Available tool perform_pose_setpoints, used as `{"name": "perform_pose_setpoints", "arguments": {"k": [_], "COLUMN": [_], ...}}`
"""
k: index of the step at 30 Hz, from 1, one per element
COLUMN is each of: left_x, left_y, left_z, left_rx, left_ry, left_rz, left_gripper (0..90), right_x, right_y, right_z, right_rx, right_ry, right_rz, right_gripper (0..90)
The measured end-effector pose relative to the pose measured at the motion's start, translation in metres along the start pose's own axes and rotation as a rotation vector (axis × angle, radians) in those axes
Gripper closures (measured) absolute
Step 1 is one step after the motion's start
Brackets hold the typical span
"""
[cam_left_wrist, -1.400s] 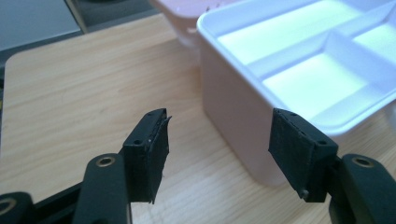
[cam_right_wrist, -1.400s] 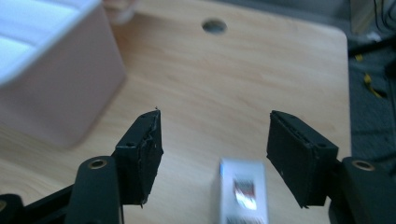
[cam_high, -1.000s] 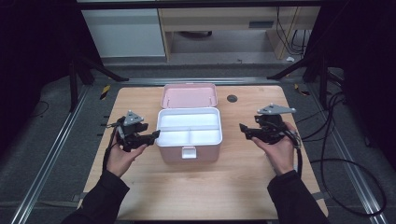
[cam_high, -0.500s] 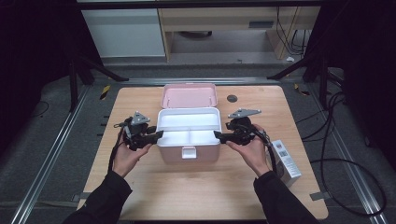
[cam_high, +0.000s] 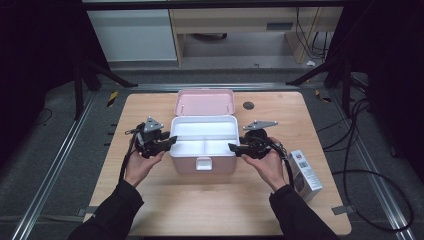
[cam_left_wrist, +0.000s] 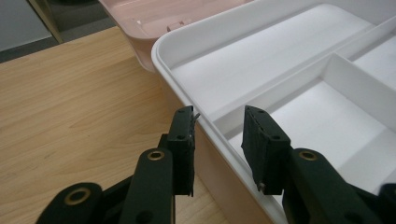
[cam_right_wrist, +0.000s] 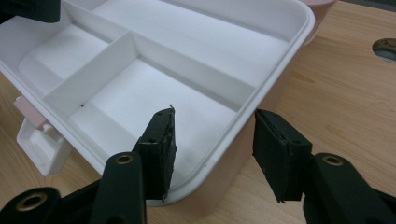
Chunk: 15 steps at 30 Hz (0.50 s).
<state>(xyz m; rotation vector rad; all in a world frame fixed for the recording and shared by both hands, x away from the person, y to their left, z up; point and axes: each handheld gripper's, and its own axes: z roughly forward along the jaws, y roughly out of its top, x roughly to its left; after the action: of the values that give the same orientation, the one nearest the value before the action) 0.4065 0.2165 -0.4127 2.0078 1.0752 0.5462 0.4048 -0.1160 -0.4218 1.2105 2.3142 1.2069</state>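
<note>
Two grippers flank one pink box (cam_high: 204, 162) at table (cam_high: 150, 210) centre. Left gripper (cam_left_wrist: 217, 128) and right gripper (cam_right_wrist: 212, 140), jaws just narrowing, each straddle a rim of its white tray (cam_right_wrist: 154, 79) with gaps showing. Three compartments are visible. Lid (cam_high: 205, 102) lies open behind. One carton (cam_high: 306, 172) lies right, label illegible.

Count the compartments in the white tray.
3: one long compartment along the far side, and two smaller ones at the near side, left and right, inside the white tray.
</note>
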Motion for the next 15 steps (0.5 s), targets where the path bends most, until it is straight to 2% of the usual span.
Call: {"name": "perform_pose_setpoints", "arguments": {"k": [4,6,7,8,10,12,15], "left_x": [-0.001,-0.001,-0.001,0.0,0.001,0.001,0.001], "left_y": [0.0,-0.001,-0.001,0.0,0.002,0.006,0.011], "left_z": [0.001,0.002,0.002,0.001,-0.003,-0.01,-0.019], "left_rx": [0.003,0.005,-0.002,-0.013,-0.022,-0.038,-0.063], "left_ry": [-0.014,-0.016,-0.033,-0.046,-0.048,-0.046,-0.056], "left_rz": [0.007,0.017,0.017,0.016,0.019,0.044,0.06], "left_gripper": [63.9,60.8,58.4,55.4,51.4,48.4,45.9], "right_x": [0.002,0.003,0.003,0.003,0.002,0.0,-0.006], "right_y": [-0.001,-0.001,-0.001,-0.001,0.001,0.003,0.008], "right_z": [-0.003,-0.004,-0.004,-0.004,-0.007,-0.011,-0.021], "right_rx": [0.014,0.015,0.012,0.005,0.002,-0.023,-0.063], "right_ry": [-0.022,-0.028,-0.029,-0.033,-0.038,-0.032,-0.034], "right_rz": [-0.003,-0.002,-0.007,-0.02,-0.034,-0.028,-0.033], "right_gripper": [49.9,50.0,49.9,49.5,46.5,45.0,43.2]}}
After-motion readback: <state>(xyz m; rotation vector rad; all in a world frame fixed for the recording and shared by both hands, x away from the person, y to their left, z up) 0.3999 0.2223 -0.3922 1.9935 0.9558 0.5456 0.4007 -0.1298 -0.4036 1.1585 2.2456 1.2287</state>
